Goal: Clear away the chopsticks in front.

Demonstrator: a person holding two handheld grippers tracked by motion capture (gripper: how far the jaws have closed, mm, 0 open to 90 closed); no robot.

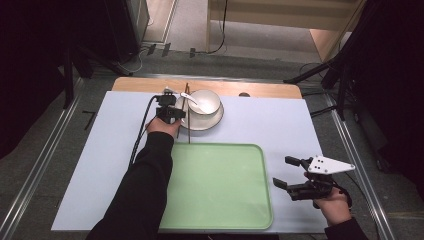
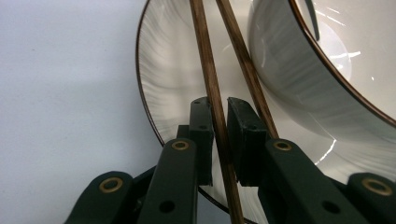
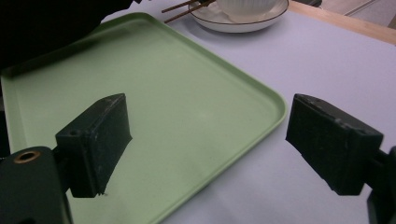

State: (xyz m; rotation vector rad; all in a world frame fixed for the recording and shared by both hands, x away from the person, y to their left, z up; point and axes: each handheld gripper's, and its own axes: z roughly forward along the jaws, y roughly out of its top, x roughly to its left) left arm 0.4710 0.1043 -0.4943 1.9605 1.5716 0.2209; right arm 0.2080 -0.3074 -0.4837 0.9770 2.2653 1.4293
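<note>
Left tongs (image 2: 220, 122) are closing around one thin brown wooden chopstick (image 2: 212, 93), its long axis running away along the tongs; the second (image 2: 240, 56) is lying just outside, against the white ribbed bowl (image 2: 299, 79) on the dark-rimmed white saucer (image 2: 163, 84). Flat green plastic tray (image 1: 220, 185) is sitting nearer the person. Right tongs (image 3: 208, 149) are hanging open, empty, over the tray corner on the pale tabletop (image 1: 280, 125).

Chopsticks (image 2: 212, 88) run off the top edge beyond the left gripper (image 2: 220, 135); bowl (image 2: 327, 70) cut off at right; plate (image 2: 163, 70) partly hidden under the jaws.
</note>
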